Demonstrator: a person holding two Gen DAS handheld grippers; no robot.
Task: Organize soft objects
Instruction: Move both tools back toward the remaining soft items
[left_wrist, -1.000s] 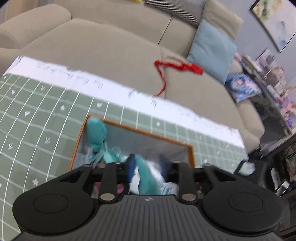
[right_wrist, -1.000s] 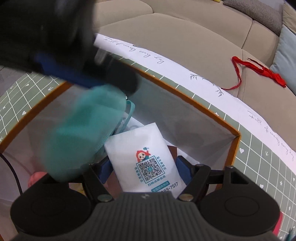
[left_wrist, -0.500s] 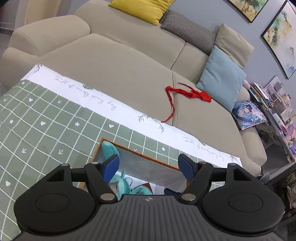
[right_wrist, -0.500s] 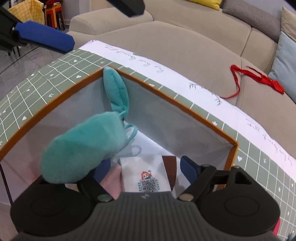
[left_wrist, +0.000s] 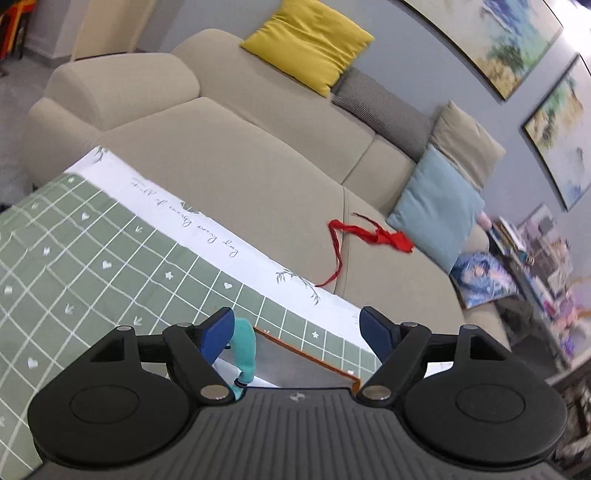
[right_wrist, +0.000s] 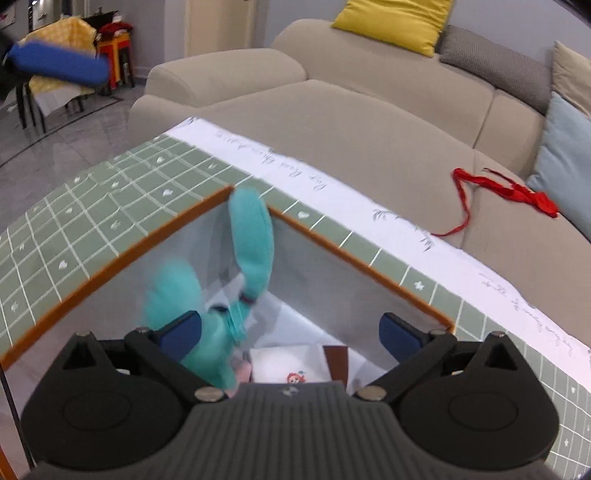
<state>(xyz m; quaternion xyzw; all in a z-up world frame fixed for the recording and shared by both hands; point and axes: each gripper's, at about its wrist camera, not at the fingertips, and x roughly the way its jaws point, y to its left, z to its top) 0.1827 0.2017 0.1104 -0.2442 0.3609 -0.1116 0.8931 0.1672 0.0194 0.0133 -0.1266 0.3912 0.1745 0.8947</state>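
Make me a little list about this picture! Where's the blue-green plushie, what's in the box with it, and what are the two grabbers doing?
plush toy: teal, inside the orange-rimmed box, one long part poking above the rim
also in box: white packet with a cartoon print
left gripper: jaws open, empty
right gripper: jaws open, above the box
on sofa: red ribbon

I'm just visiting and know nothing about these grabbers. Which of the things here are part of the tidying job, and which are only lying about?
Part of the job:
- teal plush toy, lying in the box
- orange-rimmed box
- white packet inside the box
- left gripper and right gripper, both open

Just lying about:
- red ribbon on the sofa
- yellow cushion
- blue cushion
- green checked cloth
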